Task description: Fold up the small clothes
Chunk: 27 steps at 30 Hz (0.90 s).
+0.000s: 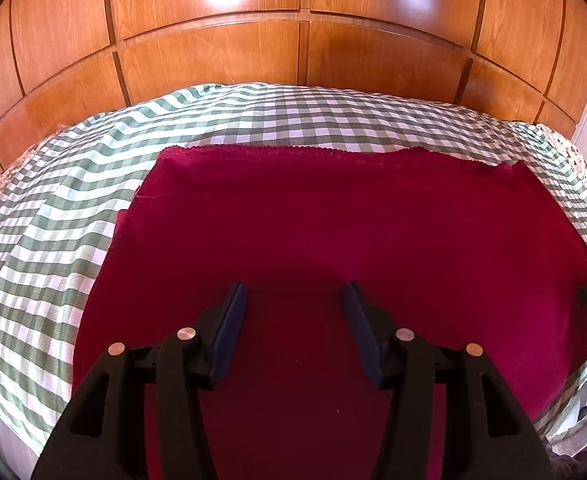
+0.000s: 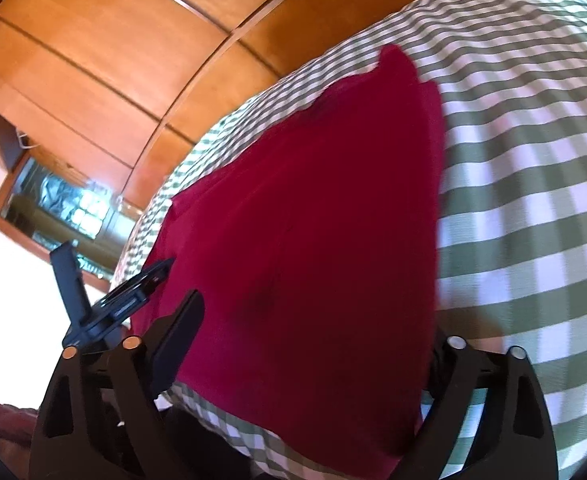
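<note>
1. Our left gripper (image 1: 295,300) hangs half open over the red cloth (image 1: 333,220), holding nothing.
2. Our right gripper (image 2: 313,344) stands wide open around the cloth's near edge; whether it touches, we cannot tell.
3. Risk: the cloth, flat on the checked cover (image 1: 53,220), may bunch if one side lifts first.

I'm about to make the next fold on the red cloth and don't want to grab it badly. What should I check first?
1. Red cloth lying flat on the checked cover: ok.
2. Far edge lined up: not ok, a layer sticks out at the right corner.
3. Left gripper open over the cloth, nothing pinched: ok.
4. Right gripper straddling the near corner of the cloth: ok; whether it is pinching the cloth: cannot tell, its right finger is hidden.
5. The two grippers apart: ok.
</note>
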Each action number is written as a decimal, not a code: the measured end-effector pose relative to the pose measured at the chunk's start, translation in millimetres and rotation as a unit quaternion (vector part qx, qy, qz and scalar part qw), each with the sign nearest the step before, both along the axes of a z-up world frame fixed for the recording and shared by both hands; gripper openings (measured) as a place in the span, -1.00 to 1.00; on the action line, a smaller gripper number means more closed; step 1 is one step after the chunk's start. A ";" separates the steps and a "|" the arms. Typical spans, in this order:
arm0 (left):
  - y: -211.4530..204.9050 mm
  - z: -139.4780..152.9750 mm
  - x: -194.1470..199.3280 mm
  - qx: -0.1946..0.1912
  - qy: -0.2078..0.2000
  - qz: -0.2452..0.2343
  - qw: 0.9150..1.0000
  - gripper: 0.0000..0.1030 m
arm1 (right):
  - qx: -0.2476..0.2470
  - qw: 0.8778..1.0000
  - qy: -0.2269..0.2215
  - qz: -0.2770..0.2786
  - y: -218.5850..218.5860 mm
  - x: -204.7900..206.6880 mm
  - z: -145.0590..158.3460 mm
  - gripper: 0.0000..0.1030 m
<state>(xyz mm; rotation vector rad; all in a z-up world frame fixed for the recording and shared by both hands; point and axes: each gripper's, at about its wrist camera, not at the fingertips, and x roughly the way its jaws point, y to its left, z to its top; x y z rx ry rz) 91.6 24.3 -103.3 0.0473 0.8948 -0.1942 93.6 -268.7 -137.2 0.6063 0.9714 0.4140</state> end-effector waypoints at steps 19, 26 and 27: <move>97.2 34.8 -0.2 -0.185 0.010 -0.003 0.983 -0.03 | -0.082 0.989 -0.108 0.067 108.7 31.0 101.5 -0.40; 163.5 39.3 -9.6 -0.261 0.011 0.036 0.965 -0.03 | -0.110 0.973 -0.123 0.161 205.2 54.3 111.3 -0.40; 167.9 39.0 -9.3 -0.269 0.013 0.039 0.962 -0.03 | -0.126 0.969 -0.122 0.175 221.7 56.0 107.5 -0.40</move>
